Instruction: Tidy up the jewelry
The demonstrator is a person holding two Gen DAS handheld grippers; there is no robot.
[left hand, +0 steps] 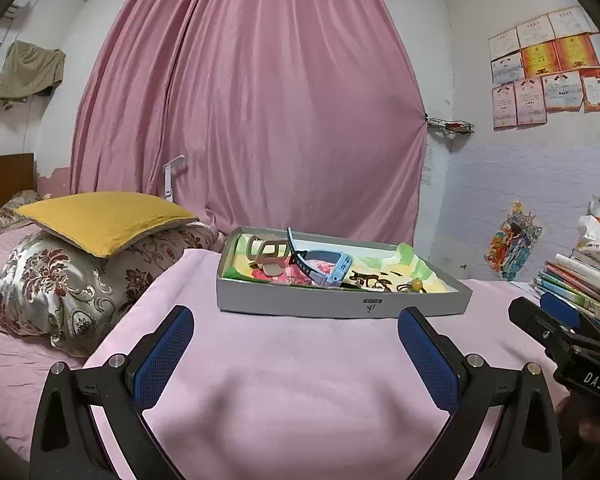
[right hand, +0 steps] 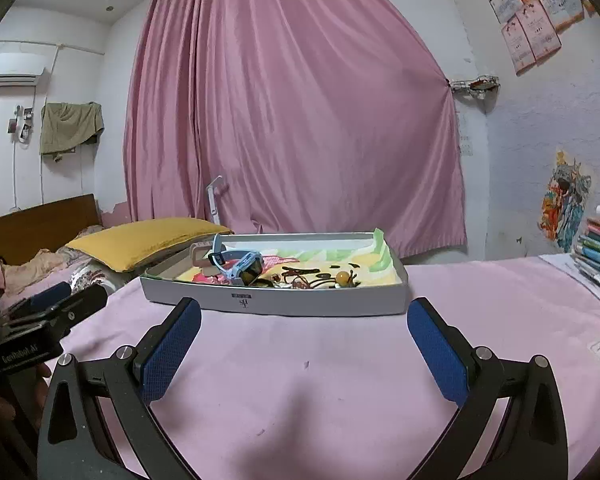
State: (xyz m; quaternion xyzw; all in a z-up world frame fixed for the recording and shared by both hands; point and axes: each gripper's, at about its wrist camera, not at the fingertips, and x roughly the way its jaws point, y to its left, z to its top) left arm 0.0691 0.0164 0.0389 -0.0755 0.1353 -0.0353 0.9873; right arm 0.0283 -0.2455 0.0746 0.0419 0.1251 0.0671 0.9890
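Both grippers agape before tray (right hand: 320, 302).

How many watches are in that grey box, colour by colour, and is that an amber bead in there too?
Blue watch: 1
Beige watch: 1
Amber bead: 1
Total: 3, all inside the grey box. The dark cords beside the bead are too tangled to count.
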